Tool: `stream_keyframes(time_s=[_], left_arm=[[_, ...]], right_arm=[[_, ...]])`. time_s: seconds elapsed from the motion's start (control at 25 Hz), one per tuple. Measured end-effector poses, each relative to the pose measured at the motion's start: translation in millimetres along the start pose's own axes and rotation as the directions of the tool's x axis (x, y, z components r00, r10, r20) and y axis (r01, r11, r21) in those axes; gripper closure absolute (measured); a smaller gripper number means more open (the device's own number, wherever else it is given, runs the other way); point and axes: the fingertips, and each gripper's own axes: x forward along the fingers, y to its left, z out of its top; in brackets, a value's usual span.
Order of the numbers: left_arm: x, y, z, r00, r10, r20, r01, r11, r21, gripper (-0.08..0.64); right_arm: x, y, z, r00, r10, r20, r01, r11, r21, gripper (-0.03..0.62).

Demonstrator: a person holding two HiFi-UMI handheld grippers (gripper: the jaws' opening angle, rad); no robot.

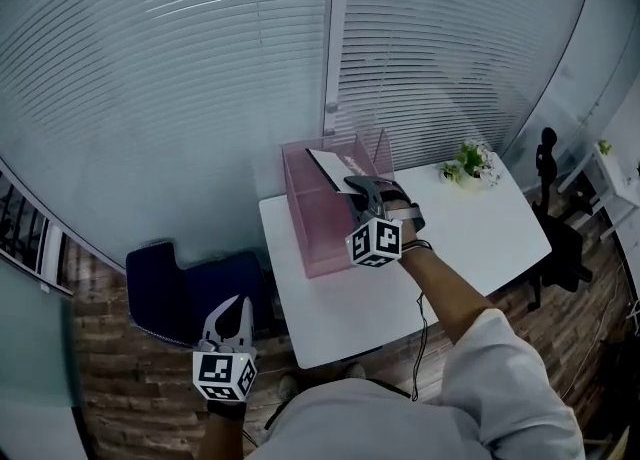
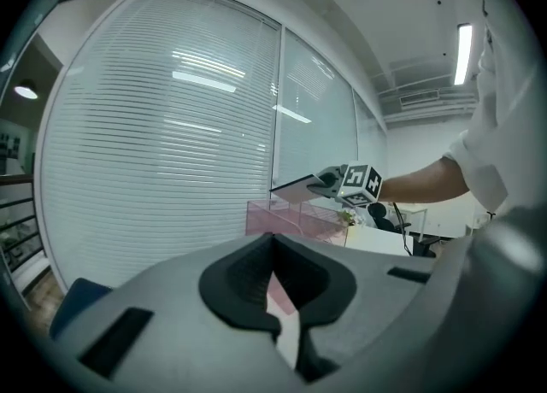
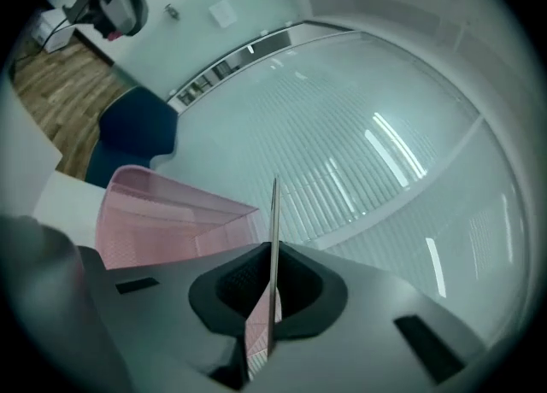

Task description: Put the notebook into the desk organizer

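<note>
The right hand-held gripper (image 1: pixel 362 188) is clamped on the notebook (image 1: pixel 338 163), its jaws pressed together on the thin cover. In the right gripper view the notebook (image 3: pixel 274 229) shows edge-on as a narrow upright line running out from between the jaws. It hangs in the air over the organizer (image 1: pixel 310 218), tilted, with its far end above the open top; whether it touches the rim cannot be told. The organizer is a pink mesh box with dividers, standing at the left rear part of the white desk (image 1: pixel 470 238), near the window blinds (image 1: pixel 200 78). A small plant (image 1: pixel 468 161) stands at the rear of the desk, well apart from the organizer. The left hand-held gripper (image 1: pixel 228 320) hangs low, off the desk's left side and above a blue chair (image 1: pixel 185 293); its jaws are together with nothing between them, as the left gripper view shows (image 2: pixel 275 297). A black chair (image 1: pixel 555 238) stands to the right of the desk.
</note>
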Motion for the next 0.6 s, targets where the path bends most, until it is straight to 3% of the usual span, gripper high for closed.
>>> stream_keyframes(time_s=[0.08, 0.2, 0.4, 0.6], left_arm=[[-3, 6, -4, 1.000, 0.016, -0.004, -0.016, 1.000, -0.012, 0.552], [-5, 12, -7, 0.999, 0.034, -0.007, -0.034, 0.999, -0.027, 0.552], [-6, 21, -11, 0.998, 0.056, -0.013, -0.056, 0.998, -0.041, 0.552], [-5, 23, -14, 0.998, 0.062, -0.016, -0.063, 0.997, -0.048, 0.552]], right_arm=[[18, 20, -2, 0.997, 0.069, -0.028, -0.072, 0.993, -0.094, 0.571], [36, 43, -11, 0.983, 0.168, -0.077, -0.179, 0.971, -0.162, 0.571], [48, 66, -21, 0.944, 0.306, -0.123, -0.326, 0.923, -0.206, 0.570], [48, 85, -26, 0.915, 0.376, -0.146, -0.401, 0.887, -0.229, 0.565]])
